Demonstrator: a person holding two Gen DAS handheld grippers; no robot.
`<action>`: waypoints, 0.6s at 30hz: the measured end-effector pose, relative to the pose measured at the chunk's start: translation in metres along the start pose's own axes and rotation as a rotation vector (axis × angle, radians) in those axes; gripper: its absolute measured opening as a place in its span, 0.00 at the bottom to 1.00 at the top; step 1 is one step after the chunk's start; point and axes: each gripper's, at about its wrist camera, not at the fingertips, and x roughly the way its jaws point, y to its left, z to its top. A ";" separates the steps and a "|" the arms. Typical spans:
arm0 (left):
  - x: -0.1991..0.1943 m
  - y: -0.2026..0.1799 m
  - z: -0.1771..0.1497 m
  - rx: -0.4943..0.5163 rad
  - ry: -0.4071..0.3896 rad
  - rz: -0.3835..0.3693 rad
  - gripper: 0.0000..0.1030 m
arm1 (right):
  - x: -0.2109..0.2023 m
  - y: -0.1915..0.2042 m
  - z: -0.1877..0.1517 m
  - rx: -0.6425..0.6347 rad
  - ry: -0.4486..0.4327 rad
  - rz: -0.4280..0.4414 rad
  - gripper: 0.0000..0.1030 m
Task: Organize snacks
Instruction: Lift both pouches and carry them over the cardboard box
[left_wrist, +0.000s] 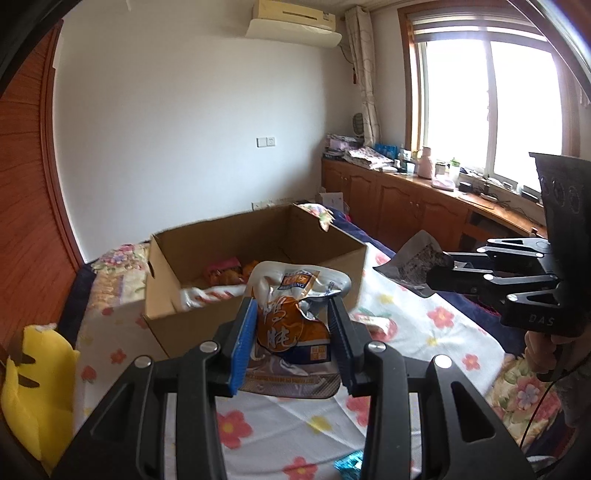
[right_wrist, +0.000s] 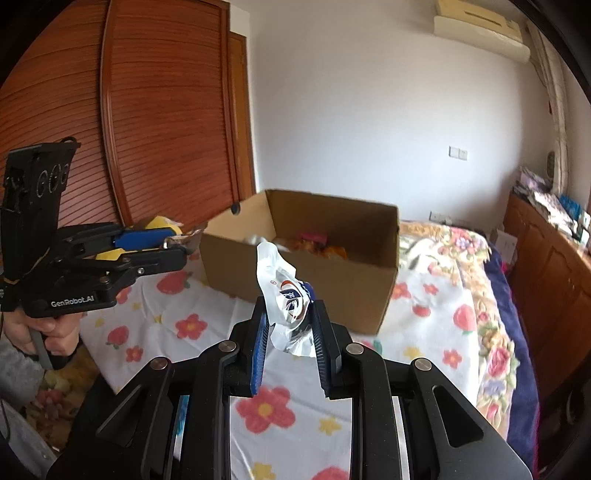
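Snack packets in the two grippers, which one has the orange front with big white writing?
The orange-and-white foil packet in the left gripper. The right gripper holds a crumpled white wrapper with blue print.

Orange-white snack bag (left_wrist: 295, 325); brown box (left_wrist: 258, 291); floral white sheet (left_wrist: 424, 332).

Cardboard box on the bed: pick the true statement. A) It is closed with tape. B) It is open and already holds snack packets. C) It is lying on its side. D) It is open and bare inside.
B: the cardboard box stands upright with its top open, and snack packets lie inside it.
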 end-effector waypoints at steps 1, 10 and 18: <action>0.001 0.003 0.003 0.000 -0.005 0.005 0.37 | 0.002 0.001 0.007 -0.009 -0.007 0.003 0.21; 0.022 0.032 0.039 -0.006 -0.057 0.052 0.37 | 0.028 -0.005 0.050 -0.064 -0.055 0.017 0.21; 0.062 0.053 0.053 -0.027 -0.071 0.079 0.37 | 0.070 -0.016 0.072 -0.087 -0.059 0.031 0.21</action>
